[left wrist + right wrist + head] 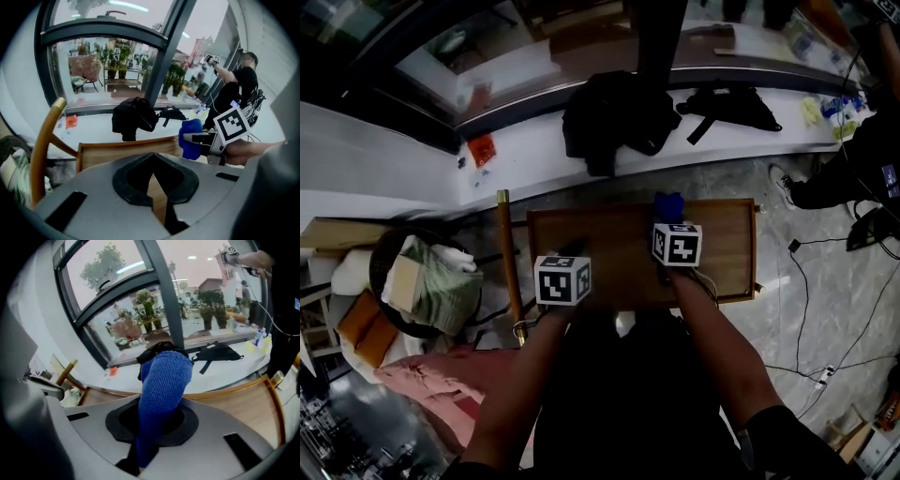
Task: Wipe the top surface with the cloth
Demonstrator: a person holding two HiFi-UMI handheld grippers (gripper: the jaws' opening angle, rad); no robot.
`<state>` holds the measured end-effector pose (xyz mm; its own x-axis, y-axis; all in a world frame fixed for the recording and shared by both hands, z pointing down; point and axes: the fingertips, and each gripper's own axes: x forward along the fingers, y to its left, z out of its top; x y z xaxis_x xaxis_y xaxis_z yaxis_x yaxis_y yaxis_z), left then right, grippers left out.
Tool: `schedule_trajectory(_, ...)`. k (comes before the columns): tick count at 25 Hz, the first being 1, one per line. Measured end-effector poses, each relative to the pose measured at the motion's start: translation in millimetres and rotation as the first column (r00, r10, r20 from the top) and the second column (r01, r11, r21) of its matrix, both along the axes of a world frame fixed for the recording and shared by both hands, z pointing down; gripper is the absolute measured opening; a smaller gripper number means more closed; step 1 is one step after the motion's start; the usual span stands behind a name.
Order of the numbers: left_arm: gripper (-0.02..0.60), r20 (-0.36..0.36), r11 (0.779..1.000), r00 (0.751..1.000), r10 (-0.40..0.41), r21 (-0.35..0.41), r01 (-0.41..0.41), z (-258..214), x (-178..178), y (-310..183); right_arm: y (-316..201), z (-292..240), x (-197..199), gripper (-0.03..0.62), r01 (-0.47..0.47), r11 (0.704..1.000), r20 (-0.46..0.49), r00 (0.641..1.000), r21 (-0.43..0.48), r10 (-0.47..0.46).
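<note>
Apparently the wiping has not begun in earnest: the blue knitted cloth (164, 380) is pinched in the right tongs (154, 427), bunched into a thick roll that sticks up past the jaws. From the head view it sits over the far edge of the wooden bench (619, 234), right of centre. Whether it touches the wood cannot be told; in the left gripper view it seems to hang just above the rim.

The left tongs (152, 161) are drawn together at the tips with nothing between them, only bare wood showing below. They hover over the near left part of the top.

Both forearms reach straight forward from the body, side by side, the right a little further out than the left.

By my judgement, the next move calls for lowering the cloth flat onto the wood and then sweeping it across. The left tongs should keep clear of that path.
</note>
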<state>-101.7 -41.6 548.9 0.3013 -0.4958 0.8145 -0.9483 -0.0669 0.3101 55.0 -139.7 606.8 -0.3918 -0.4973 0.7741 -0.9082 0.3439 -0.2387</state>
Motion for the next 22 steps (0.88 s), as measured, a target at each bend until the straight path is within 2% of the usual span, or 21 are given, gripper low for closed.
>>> schedule_trajectory(5,0.009,0.020,0.998,0.998,-0.063,0.019,0.062,-15,-63,24,36,-14,-125,0.048,0.153,0.988,0.121,0.981,0.019,-0.155)
schedule_trajectory(10,0.009,0.004,0.994,0.995,-0.101,0.042,0.101,-28,-108,41,65,-11,-208,0.048,0.265,0.964,0.159,0.951,0.024,-0.265)
schedule_trajectory(16,0.009,-0.057,0.984,0.985,-0.162,0.064,0.166,-36,-150,51,89,14,-269,0.048,0.337,0.942,0.193,0.924,-0.006,-0.329)
schedule_trajectory(22,0.009,-0.065,0.987,0.986,-0.151,0.054,0.155,-27,-160,56,99,29,-298,0.048,0.386,0.922,0.190,0.908,-0.027,-0.374)
